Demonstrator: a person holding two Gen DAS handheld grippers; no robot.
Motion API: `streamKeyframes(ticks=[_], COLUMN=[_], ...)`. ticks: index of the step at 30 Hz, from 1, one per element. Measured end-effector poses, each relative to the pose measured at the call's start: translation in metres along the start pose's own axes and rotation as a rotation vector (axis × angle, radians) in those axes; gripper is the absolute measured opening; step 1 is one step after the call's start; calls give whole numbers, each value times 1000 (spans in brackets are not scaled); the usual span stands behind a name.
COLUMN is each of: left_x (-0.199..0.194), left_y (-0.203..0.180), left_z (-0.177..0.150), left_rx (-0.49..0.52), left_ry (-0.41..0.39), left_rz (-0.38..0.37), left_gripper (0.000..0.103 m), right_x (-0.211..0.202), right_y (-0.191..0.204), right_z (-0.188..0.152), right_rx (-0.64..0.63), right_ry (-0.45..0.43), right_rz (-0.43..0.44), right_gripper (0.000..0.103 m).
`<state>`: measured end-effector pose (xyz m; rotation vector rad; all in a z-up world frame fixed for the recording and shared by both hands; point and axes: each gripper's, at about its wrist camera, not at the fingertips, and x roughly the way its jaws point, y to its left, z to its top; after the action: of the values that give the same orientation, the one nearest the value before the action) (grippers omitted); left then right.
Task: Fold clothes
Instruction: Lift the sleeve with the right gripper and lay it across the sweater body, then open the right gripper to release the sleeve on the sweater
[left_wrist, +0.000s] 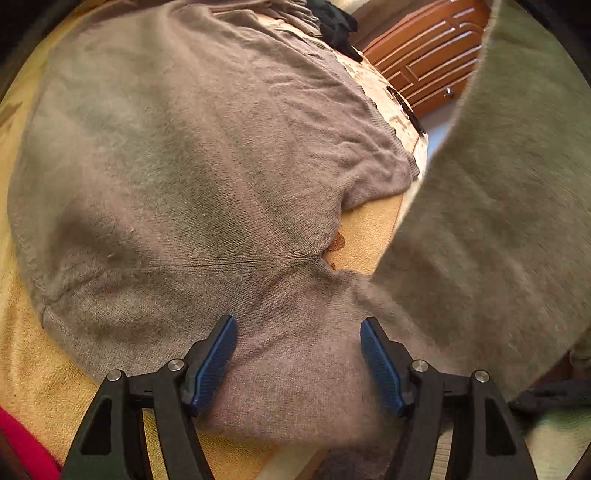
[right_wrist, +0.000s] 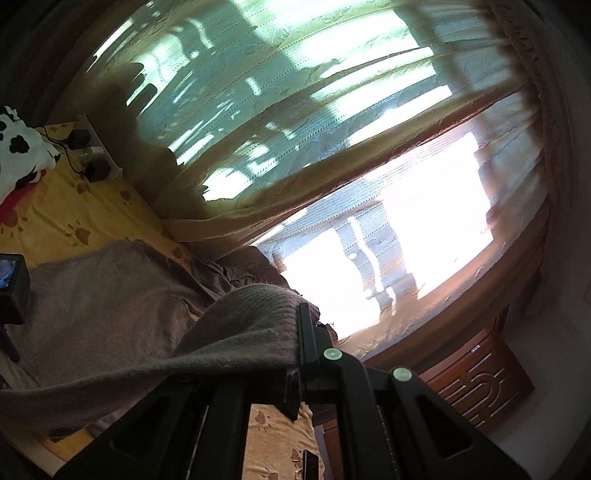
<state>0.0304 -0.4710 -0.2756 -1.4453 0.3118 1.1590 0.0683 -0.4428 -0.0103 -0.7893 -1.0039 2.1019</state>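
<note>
A grey-brown knitted sweater (left_wrist: 177, 158) lies spread on a yellow paw-print bedsheet (left_wrist: 373, 229). My left gripper (left_wrist: 298, 358) is open, its blue pads (left_wrist: 216, 363) just above the sweater near the shoulder and armpit. One sleeve (left_wrist: 495, 221) is lifted and stretches up across the right of the left wrist view. In the right wrist view my right gripper (right_wrist: 295, 354) is shut on the ribbed cuff (right_wrist: 255, 314) of that sleeve, held above the bed; the sweater's body (right_wrist: 99, 302) lies below at the left.
A wooden dresser (left_wrist: 424, 55) stands beyond the bed, also low in the right wrist view (right_wrist: 476, 387). Dark clothing (left_wrist: 332, 22) lies at the bed's far end. A curtained window (right_wrist: 295, 129), chargers (right_wrist: 92, 155), a spotted fabric (right_wrist: 18, 147) and a small camera (right_wrist: 13, 288) surround the bed.
</note>
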Motion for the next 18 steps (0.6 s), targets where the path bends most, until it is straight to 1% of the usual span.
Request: streamKeyframes(ticks=[3, 6, 8, 10, 12, 13, 16, 17, 18], left_x=[-4, -6, -8, -11, -14, -17, -26, -29, -31], left_y=[3, 0, 1, 4, 10, 12, 12, 12, 11], left_z=[-3, -11, -15, -18, -21, -23, -28, -31, -33], left_rx=[-19, -8, -19, -66, -112, -129, -155, -161, -170], left_ry=[-7, -22, -33, -46, -57, -64, -87, -93, -98], left_rz=[-13, 5, 5, -9, -23, -17, 51, 78, 101], left_gripper=[71, 71, 71, 71, 71, 71, 71, 71, 71], right_x=[77, 150, 193, 230, 260, 272, 295, 300, 304], right_y=[23, 53, 80, 112, 146, 162, 203, 215, 225], right_z=[8, 13, 15, 17, 18, 19, 22, 24, 26], right_rx=[-44, -74, -107, -145, -197, -229, -320, -350, -379], right_ry=[79, 145, 191, 234, 273, 292, 341, 349, 355], right_rz=[107, 225, 296, 365, 423, 446, 503, 514, 518], right_gripper=[5, 5, 5, 5, 5, 5, 5, 8, 14])
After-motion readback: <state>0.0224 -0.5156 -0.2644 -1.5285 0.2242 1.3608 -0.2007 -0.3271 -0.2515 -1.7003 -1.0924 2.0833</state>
